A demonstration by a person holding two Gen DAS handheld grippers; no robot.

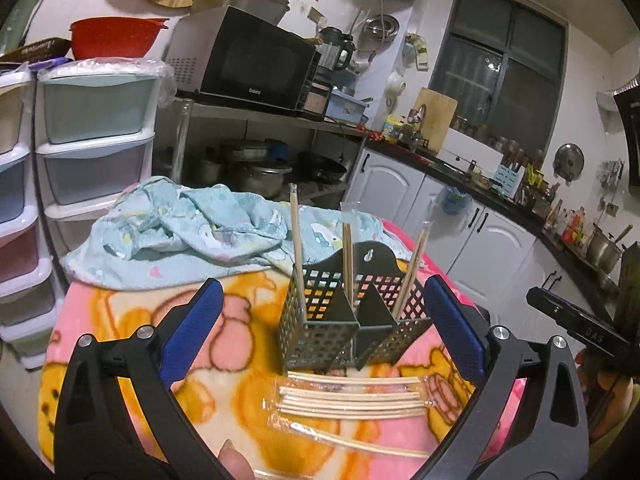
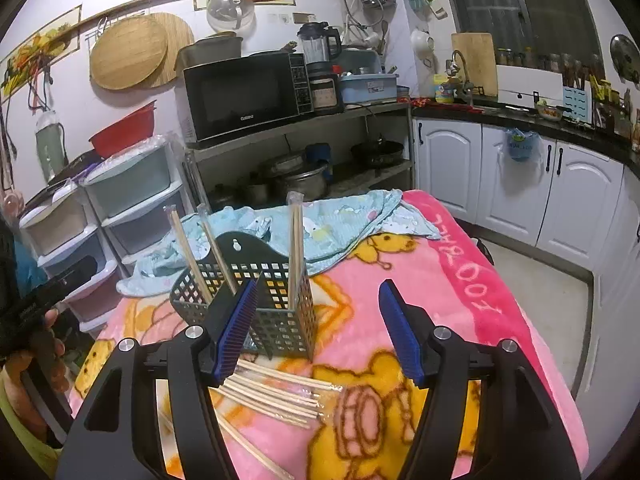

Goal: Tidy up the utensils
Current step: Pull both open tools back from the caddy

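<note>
Here, dark perforated plastic utensil basket [image 1: 344, 312] stands centre frame on pink cartoon-print blanket [image 1: 120, 360], three wrapped wooden chopstick pairs [image 1: 349, 260] upright inside. More wrapped chopsticks [image 1: 352, 400] lie below it. Left gripper [image 1: 320, 328] released, empty; right gripper [image 2: 320, 328] released, empty.

White cabinets [image 2: 452, 164], dark window [image 1: 508, 60], microwave shelf [image 2: 296, 128].

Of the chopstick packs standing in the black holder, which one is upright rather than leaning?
The pack in the holder's right-hand compartment in the right camera's view. It stands nearly straight up, while the two packs further left both lean to the left.
</note>
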